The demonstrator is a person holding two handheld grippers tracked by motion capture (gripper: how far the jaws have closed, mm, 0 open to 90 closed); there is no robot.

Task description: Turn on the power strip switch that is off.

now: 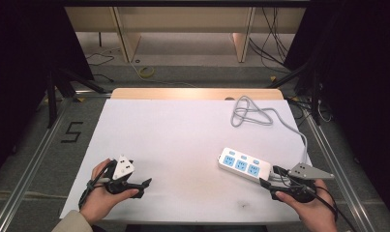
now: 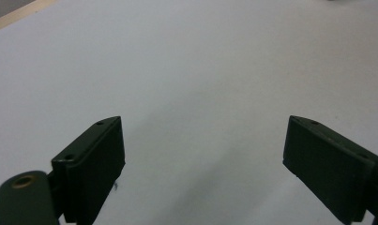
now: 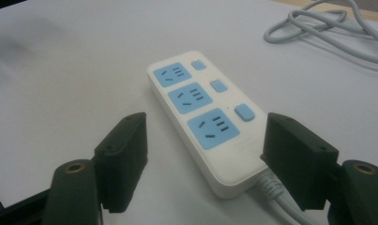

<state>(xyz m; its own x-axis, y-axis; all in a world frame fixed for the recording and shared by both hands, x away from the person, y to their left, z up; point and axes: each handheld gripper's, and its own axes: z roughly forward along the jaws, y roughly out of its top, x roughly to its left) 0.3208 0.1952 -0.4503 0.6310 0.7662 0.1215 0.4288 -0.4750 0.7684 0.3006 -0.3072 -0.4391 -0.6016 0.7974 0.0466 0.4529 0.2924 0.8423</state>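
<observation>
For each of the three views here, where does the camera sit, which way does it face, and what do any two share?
High view: above the person's side, looking forward and down on the table; both hands, left gripper and right gripper show.
Left gripper view: rides the left gripper, facing bare white tabletop between its open fingers.
Right gripper view: rides the right gripper, facing the power strip between open fingers.
Shared: high and right gripper views both show the power strip and its grey cord.

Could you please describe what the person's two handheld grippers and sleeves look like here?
Both grippers are black with two flat, blocky jaws. The left gripper carries a white three-cornered plate, the right gripper a grey one. A black cable trails from each gripper. A beige sleeve covers the left forearm.
</observation>
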